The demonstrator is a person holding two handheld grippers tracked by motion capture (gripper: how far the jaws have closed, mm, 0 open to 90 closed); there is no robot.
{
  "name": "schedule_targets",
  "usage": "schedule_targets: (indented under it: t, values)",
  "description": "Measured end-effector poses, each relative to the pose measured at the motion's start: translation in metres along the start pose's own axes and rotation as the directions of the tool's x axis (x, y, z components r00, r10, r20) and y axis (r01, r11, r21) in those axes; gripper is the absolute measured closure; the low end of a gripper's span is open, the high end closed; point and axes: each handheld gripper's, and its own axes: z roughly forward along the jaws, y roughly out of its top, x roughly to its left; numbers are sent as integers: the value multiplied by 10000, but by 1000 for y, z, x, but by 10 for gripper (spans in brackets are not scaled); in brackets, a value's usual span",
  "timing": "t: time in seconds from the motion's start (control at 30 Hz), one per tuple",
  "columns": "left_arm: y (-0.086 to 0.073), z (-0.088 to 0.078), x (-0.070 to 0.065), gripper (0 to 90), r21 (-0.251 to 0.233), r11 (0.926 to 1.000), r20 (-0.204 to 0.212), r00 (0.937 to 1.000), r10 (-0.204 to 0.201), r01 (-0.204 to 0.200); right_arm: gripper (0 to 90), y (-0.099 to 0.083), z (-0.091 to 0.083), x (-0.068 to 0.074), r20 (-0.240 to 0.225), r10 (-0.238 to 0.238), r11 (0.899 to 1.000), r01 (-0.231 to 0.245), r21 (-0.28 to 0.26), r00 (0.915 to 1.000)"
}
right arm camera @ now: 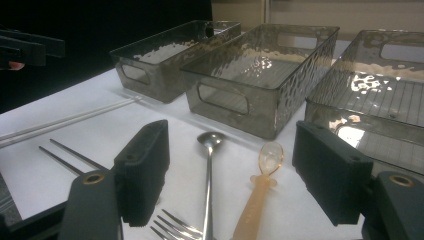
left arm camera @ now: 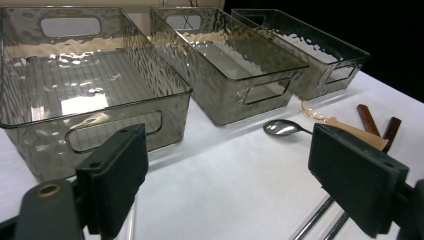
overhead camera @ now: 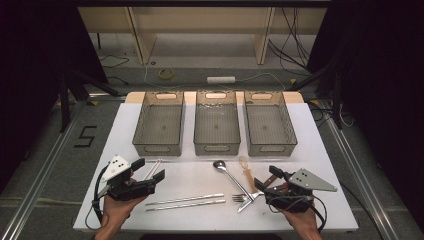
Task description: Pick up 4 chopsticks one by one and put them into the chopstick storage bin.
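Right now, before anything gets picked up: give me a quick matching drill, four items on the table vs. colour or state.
Column 1:
1. metal spoon
2. plastic spoon
3. middle bin
4. left gripper

Column 2:
a. translucent orange
b. jaws open, nothing between them
c. shiny silver, long handle
d. smoky clear, empty

Pairs: 1-c, 2-a, 3-d, 4-b

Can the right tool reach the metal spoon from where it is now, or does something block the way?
Probably yes. The right tool is open and the metal spoon lies between its jaws on the table, only the orange plastic spoon and fork beside it.
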Motion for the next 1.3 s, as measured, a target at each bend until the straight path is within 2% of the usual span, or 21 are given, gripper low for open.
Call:
schedule_targets:
  t: [0.27,0.4,0.53,0.6,0.73,0.87,0.97,1.0,1.1,1.17,1.2,1.23,1.3]
  values:
    - [4,1,2,157,201,9997,-200,9997,-140,144,321,0,0,0,10,41,10000,-41,-6,10000]
    - [8,3,3,158,545,9984,-370,9992,-128,148,322,0,-1,-1,40,84,10000,-84,-29,10000]
    - [17,5,9,164,1088,9939,-696,9975,-95,170,323,0,-1,-2,58,133,9999,-133,-16,9999]
    - [22,7,13,168,1460,9892,-907,9959,3,130,323,0,-1,-2,40,154,9999,-154,-4,9999]
    - [31,15,21,173,2322,9726,-1219,9923,215,75,323,1,-1,-2,27,162,9999,-162,2,9999]
    - [36,21,25,199,3332,9427,-1408,9879,645,-141,323,1,0,-2,10,177,9998,-177,79,9998]
    - [35,23,28,224,4076,9131,-1500,9854,800,-121,322,1,0,-2,-34,146,9998,-146,134,9999]
    - [35,22,29,240,4334,9011,-1577,9835,892,-122,322,1,0,-1,-56,121,9998,-120,146,9999]
    - [33,19,32,285,4835,8753,-1792,9781,1059,-62,323,2,0,-1,-60,39,9999,-38,154,10000]
    - [28,17,35,319,5138,8579,-1931,9755,1056,88,323,2,0,-1,-75,31,9999,-30,155,10000]
    - [26,16,38,337,5363,8440,-1917,9755,1076,123,323,2,0,-1,-84,43,9998,-42,175,10000]
    - [24,16,39,351,5503,8346,-1936,9759,1008,230,323,2,0,-1,-90,52,9998,-50,193,9999]
    - [18,15,42,377,5718,8194,-1993,9757,911,402,323,1,1,-1,-103,83,9997,-81,238,9999]
